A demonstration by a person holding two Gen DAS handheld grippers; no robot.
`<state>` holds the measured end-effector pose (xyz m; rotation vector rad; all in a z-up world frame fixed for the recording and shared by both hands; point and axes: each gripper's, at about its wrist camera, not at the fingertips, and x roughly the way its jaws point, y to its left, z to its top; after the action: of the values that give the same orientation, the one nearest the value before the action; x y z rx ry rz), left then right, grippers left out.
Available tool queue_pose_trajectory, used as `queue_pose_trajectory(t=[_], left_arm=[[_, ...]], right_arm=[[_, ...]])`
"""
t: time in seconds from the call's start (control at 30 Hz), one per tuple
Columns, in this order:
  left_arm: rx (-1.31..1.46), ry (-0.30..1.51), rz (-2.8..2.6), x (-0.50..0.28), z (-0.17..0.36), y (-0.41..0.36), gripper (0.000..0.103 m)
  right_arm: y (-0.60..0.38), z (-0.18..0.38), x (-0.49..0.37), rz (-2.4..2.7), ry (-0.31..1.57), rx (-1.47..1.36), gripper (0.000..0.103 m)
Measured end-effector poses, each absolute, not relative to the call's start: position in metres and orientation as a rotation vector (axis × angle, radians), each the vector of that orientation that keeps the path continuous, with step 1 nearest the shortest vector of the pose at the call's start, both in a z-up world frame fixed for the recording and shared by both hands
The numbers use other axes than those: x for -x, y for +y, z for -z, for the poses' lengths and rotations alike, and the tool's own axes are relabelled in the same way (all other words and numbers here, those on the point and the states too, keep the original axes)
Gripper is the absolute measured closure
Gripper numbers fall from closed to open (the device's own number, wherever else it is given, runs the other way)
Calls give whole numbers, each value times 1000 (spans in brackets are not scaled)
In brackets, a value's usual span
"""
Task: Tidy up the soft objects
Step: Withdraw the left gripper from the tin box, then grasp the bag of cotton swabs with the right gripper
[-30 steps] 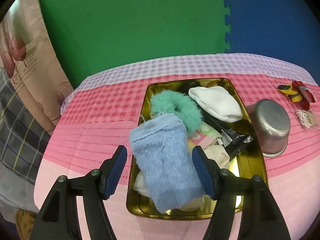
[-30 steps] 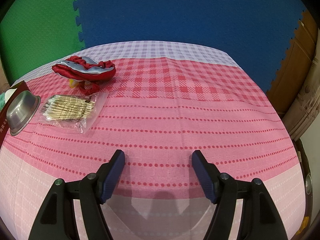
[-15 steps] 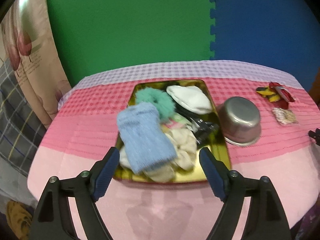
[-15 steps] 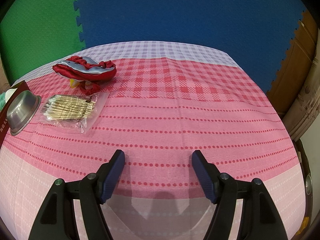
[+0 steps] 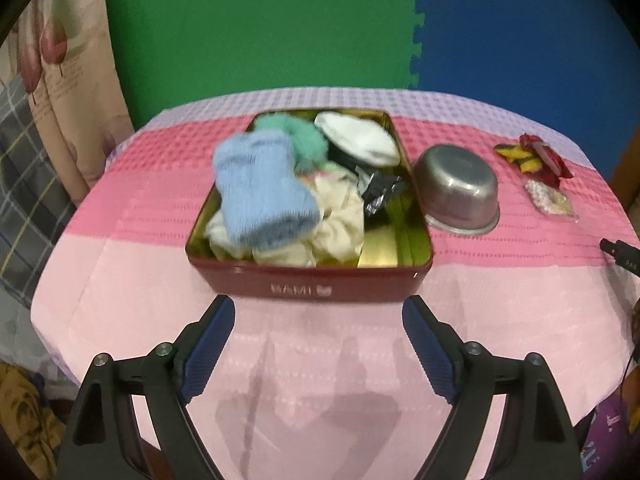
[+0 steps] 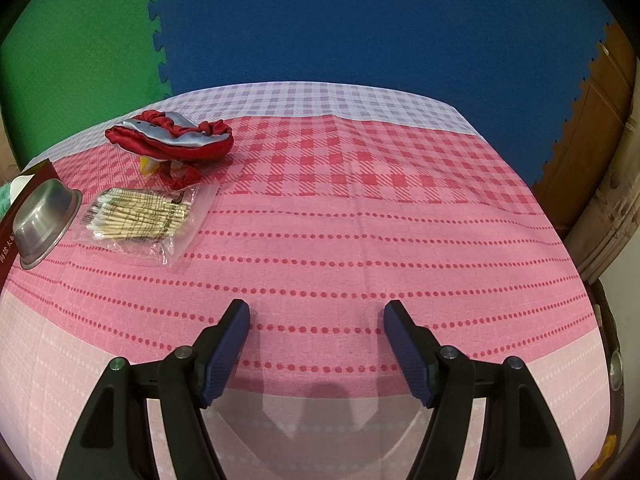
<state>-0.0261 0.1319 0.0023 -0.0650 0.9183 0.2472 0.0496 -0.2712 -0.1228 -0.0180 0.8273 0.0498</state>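
Observation:
A red tin box (image 5: 308, 284) with a gold inside sits on the pink tablecloth in the left wrist view. On top of its pile lies a light blue knitted cloth (image 5: 262, 192), with a teal fluffy scrunchie (image 5: 304, 140), a white sock (image 5: 360, 140), cream cloths (image 5: 340, 224) and a black wrapper (image 5: 380, 192) around it. My left gripper (image 5: 318, 340) hangs in front of the box, its jaws opening, nothing between them. My right gripper (image 6: 316, 344) stands open over bare cloth. A red and silver scrunchie (image 6: 172, 140) lies far left of it.
An upturned steel bowl (image 5: 456, 188) stands right of the box. A bag of cotton swabs (image 6: 140, 216) lies beside the red scrunchie. A yellow and black item (image 5: 518, 156) sits at the far right. Green and blue foam mats line the wall behind the table.
My left gripper has let go of the blue cloth, which now lies on the pile, and has drawn back toward the table's near edge while widening. The right gripper has not moved.

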Motion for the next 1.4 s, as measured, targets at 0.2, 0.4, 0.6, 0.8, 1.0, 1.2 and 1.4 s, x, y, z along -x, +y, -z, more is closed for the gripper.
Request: queue_pose_trajectory(t=[0.2,0.4,0.6,0.8,1.0,1.2,1.4], left_arm=[[69,964,-256,28,26,135,20],[81,1017,-248,27,50,140,19],[122,997,-241,28,55,146,8],[114,979,-236,30,57,144,1],[114,968,-231,29,58,145,1],[114,967,-231,28,58,145,0],[113,958,-232,26,58,143,0]], right_arm=[[-270,123,-51,-65,829,18,31],[-264,118,-52,-166,831,-12,31],[-213,100,-59,-355,815,71,32],[-150,89,-78,-488,781,289,31],[-115,97,-105,-603,817,470,31],[-107,107,-133,-684,905,533,31],[-125,100,-151,-634,979,423,74]])
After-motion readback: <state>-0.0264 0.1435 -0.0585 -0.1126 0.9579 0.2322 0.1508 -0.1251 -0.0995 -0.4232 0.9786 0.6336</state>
